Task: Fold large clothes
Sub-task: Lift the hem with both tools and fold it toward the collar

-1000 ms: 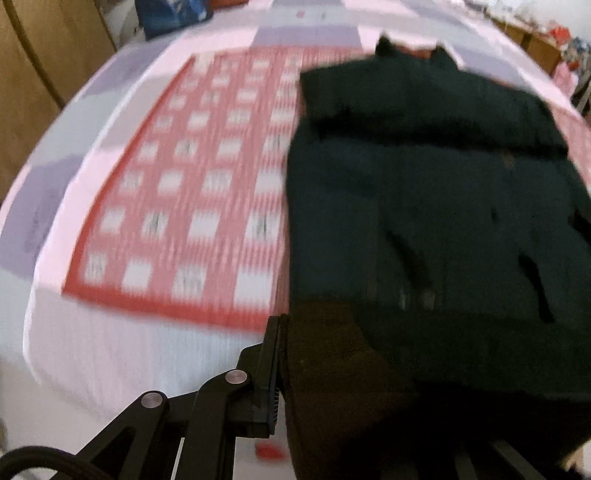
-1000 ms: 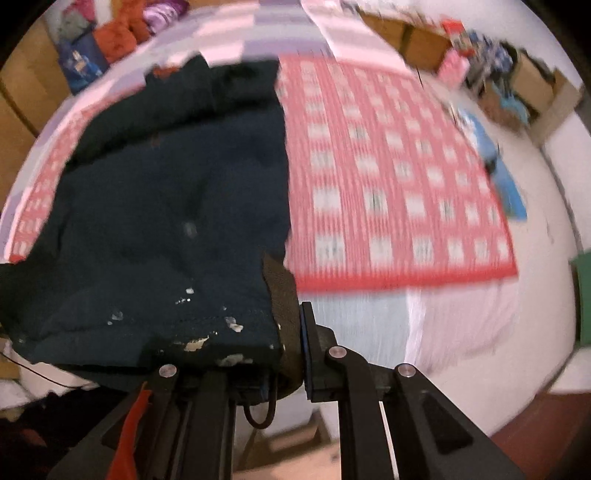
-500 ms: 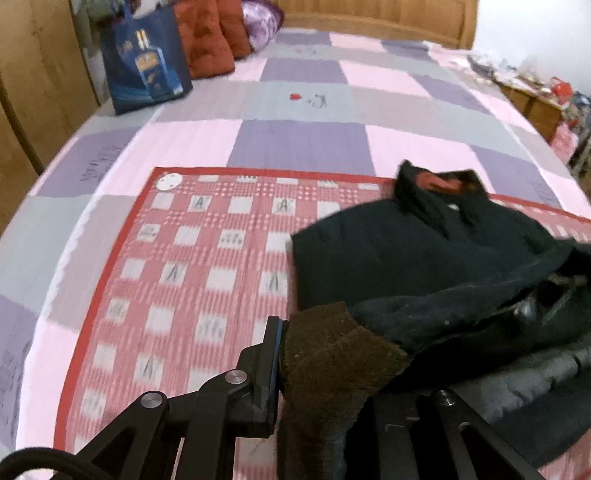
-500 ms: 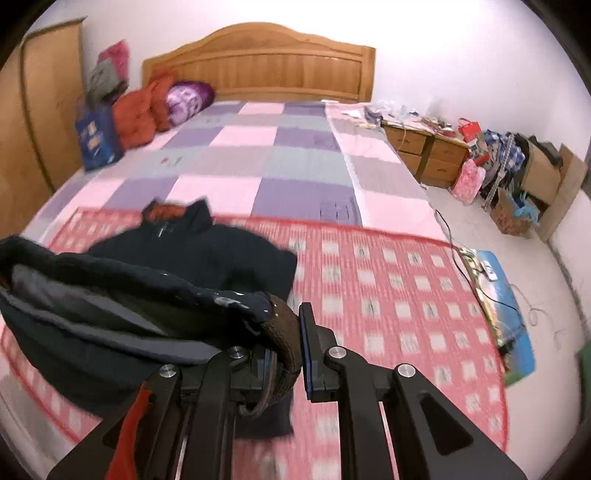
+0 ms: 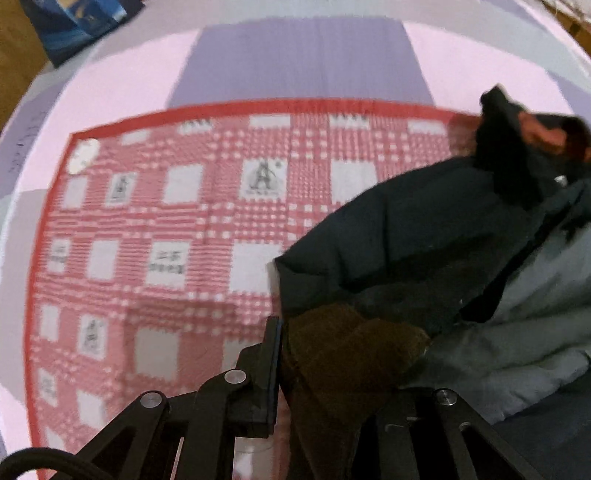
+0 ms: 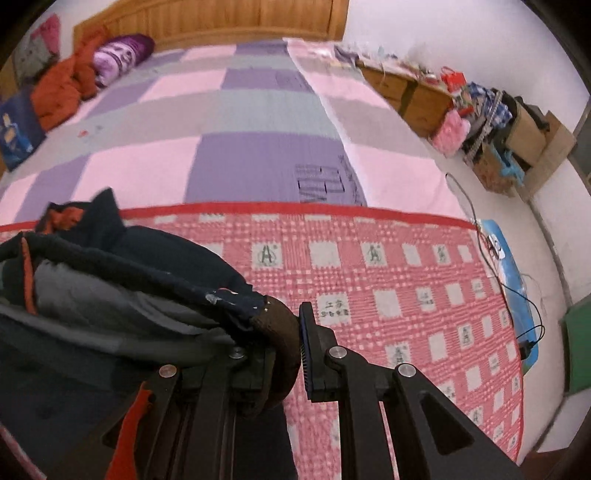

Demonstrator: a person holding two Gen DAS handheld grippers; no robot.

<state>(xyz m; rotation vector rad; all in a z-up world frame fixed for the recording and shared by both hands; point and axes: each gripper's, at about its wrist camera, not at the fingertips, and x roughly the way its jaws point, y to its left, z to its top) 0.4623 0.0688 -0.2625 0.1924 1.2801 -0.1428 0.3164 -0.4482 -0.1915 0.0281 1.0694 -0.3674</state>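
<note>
A dark navy jacket with grey lining, an orange-lined collar and brown ribbed hem lies partly doubled over on a red-and-white checked mat. My left gripper is shut on the jacket's brown hem at its left corner. In the right wrist view the jacket bunches at the left, its grey lining showing, and my right gripper is shut on the brown hem at its right corner. The collar lies at the mat's far edge. The lower half is lifted and carried over the upper half.
The mat lies on a bed with a pink, purple and grey patchwork cover. Pillows and orange clothing sit by the wooden headboard, with a blue bag nearby. Cluttered cabinets and a cable are at the right.
Both grippers have carried the jacket's hem from the near edge of the mat toward the collar, folding the lower half over so the grey lining shows. The grips stayed shut.
</note>
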